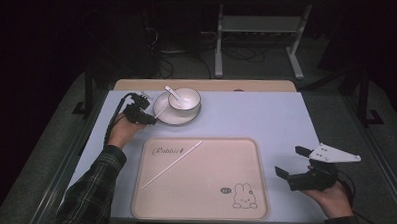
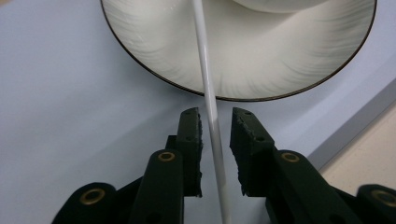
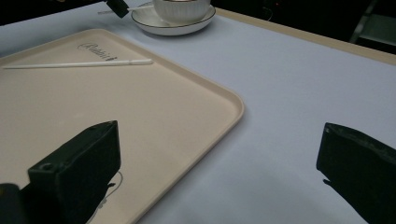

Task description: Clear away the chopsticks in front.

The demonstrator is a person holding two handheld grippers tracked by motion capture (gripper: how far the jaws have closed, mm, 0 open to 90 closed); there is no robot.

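Note:
A thin white chopstick (image 2: 205,70) leans on the rim of a white plate (image 2: 261,60) and runs down between the jaws of my left gripper (image 2: 215,119). The jaws stand a little apart, with a small gap on each side of the stick. In the high view this left gripper (image 1: 148,119) sits at the plate's (image 1: 178,119) left edge. A second white chopstick (image 1: 172,163) lies slantwise on the beige tray (image 1: 203,192). My right gripper (image 1: 290,161) hovers wide open to the right of the tray, holding nothing.
A white bowl (image 1: 184,98) with a spoon (image 1: 173,92) in it stands on the plate at the back. The tray bears a rabbit drawing (image 1: 244,196) at its near right corner. Pale blue table surface (image 1: 266,119) lies between tray and far edge.

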